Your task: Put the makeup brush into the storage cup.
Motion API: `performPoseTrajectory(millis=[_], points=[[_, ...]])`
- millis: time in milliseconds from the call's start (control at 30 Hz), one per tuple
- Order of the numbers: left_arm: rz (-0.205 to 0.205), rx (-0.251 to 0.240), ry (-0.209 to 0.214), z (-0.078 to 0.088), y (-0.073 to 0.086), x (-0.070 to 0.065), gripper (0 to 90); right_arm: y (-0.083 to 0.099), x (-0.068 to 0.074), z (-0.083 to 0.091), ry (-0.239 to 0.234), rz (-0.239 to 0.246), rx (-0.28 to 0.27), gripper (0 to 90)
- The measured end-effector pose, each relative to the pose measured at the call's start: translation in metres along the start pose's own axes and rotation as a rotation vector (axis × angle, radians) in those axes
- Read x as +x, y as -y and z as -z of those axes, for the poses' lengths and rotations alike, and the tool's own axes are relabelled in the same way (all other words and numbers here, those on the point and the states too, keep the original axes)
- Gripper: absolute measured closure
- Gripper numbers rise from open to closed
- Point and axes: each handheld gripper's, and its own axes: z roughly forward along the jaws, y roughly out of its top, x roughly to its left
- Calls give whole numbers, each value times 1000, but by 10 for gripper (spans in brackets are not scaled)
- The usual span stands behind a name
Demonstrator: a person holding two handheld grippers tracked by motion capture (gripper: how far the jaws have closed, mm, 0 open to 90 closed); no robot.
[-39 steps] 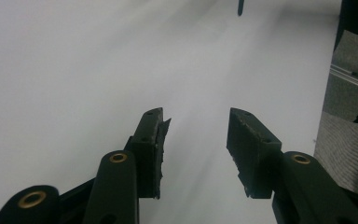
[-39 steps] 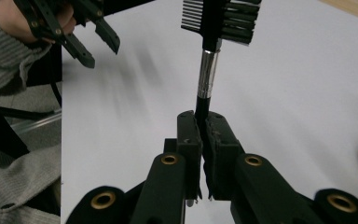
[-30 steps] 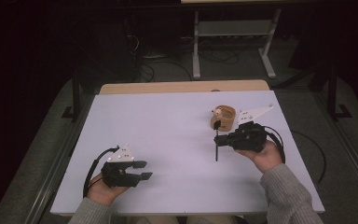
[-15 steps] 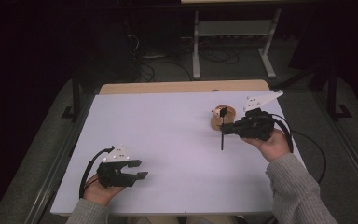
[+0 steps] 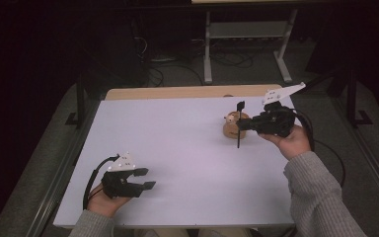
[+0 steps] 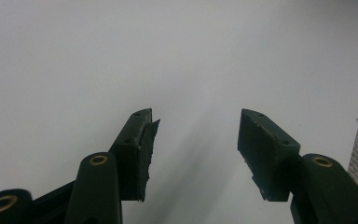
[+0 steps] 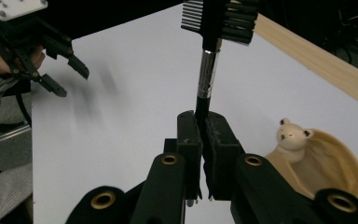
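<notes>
Since the earlier frame, the right gripper [image 5: 241,129] has lifted toward the upper right, jaws clamped on a slim black brush with a silver ferrule and comb head [image 7: 207,70], upright beside the tan bear-shaped wooden dish [image 5: 234,126]. Lower left, the left gripper [image 5: 145,178] has just been opening, empty, over the white table [image 5: 187,148].

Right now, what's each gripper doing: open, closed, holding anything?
Left gripper: open, nothing between its jaws, which have just been opening.
Right gripper: shut on the brush.
</notes>
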Motion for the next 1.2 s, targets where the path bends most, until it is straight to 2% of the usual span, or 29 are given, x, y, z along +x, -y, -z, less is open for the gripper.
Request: performPoseTrajectory(millis=[200, 533, 700, 833, 1033, 1200], points=[[-3, -4, -6, 2, 1, 2, 430, -9, -9, 6, 25, -19, -6, 849], [20, -15, -9, 3, 0, 3, 407, -21, -24, 12, 78, -24, -18, 849], [11, -9, -10, 3, 1, 5, 400, -28, -32, 15, 102, -29, -18, 849], [25, -18, -12, 4, 1, 6, 392, -34, -37, 17, 131, -45, -31, 849], [21, -17, -11, 4, 1, 6, 390, -40, -48, 20, 158, -59, -49, 849], [24, -21, -4, 5, 0, 7, 398, -43, -57, 19, 189, -81, -42, 849]])
